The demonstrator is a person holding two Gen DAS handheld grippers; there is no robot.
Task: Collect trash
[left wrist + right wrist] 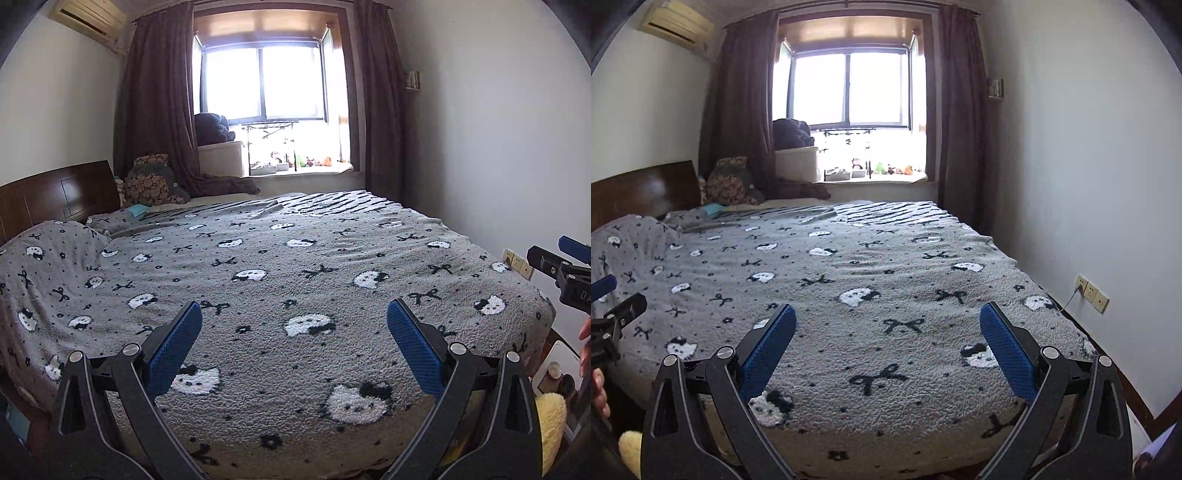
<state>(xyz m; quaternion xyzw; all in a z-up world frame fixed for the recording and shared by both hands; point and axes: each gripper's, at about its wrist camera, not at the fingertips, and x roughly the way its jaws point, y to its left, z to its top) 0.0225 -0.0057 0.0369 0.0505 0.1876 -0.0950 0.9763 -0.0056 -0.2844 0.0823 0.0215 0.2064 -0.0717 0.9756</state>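
My left gripper (294,314) is open and empty, held above the foot of a bed covered by a grey cat-and-bow blanket (280,258). My right gripper (888,317) is open and empty too, over the same blanket (849,266), to the right of the left one. The right gripper shows at the right edge of the left wrist view (565,269); the left gripper shows at the left edge of the right wrist view (613,317). A small teal item (139,210) lies near the pillows by the headboard, also in the right wrist view (712,209). No clear trash shows on the blanket.
A wooden headboard (55,195) and cushions (151,181) stand at the far left. A window sill with small toys (295,162) lies behind the bed between brown curtains (159,103). Wall sockets (1091,293) sit low on the right wall. A yellow fluffy thing (550,417) lies by the bed's foot.
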